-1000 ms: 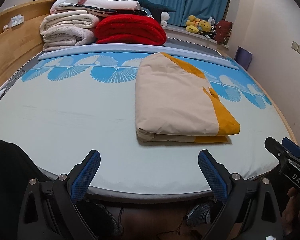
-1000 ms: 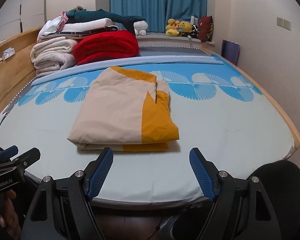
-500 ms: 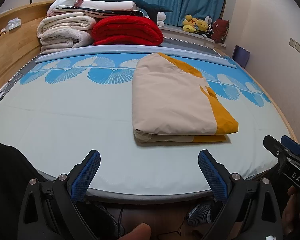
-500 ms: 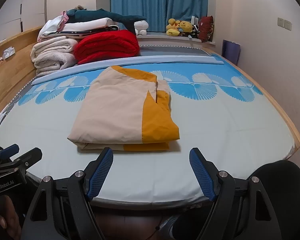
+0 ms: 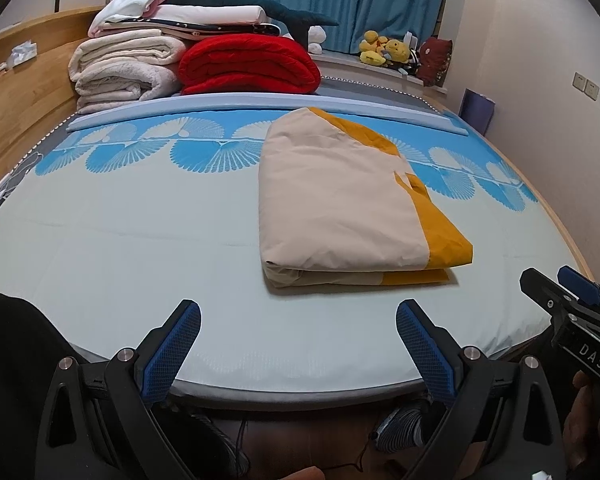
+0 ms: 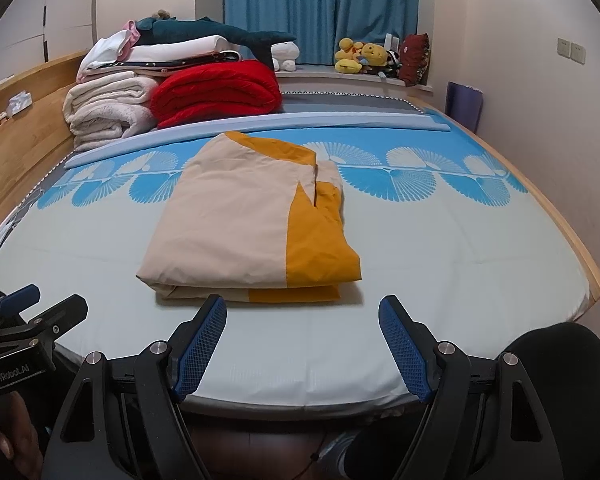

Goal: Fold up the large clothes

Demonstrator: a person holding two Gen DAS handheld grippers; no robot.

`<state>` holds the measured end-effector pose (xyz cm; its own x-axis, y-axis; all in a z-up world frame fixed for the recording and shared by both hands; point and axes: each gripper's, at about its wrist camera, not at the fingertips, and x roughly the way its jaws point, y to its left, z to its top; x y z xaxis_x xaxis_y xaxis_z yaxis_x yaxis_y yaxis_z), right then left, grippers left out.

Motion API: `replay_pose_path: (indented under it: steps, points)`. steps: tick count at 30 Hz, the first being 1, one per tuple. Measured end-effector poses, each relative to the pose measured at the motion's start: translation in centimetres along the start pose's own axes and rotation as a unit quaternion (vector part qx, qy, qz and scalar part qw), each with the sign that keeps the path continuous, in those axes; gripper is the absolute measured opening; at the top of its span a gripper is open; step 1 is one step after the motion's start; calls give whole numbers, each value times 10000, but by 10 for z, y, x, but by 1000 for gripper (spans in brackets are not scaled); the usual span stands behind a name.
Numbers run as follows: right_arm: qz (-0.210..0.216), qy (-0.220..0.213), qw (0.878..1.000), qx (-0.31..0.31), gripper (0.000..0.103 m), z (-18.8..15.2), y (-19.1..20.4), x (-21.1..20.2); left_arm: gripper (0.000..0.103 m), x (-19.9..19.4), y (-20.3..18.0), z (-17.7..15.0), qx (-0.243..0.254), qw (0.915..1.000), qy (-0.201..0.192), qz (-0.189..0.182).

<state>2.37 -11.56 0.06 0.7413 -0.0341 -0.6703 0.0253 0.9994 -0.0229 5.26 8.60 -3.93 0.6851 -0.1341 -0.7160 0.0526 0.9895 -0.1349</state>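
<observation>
The folded beige-and-orange garment (image 5: 340,208) lies flat on the bed (image 5: 120,240), beyond both grippers and untouched. The left gripper (image 5: 298,344) and right gripper (image 6: 302,340) hover at the near mattress edge, fingers spread wide, nothing between them. Each gripper's body is cut off by the lower frame edge. The floor beneath is dark and indistinct.

Bare sheet (image 6: 440,264) flanks the folded cloth (image 6: 236,232) (blankets (image 6: 216,92) far back).
</observation>
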Motion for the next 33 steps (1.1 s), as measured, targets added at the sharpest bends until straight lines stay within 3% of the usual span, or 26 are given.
replay_pose_path:
  steps: [33]
  points:
    - [-15,-6,10000,4,79,0,3,0,100,-1,-5,0,189,9997,-96,-81]
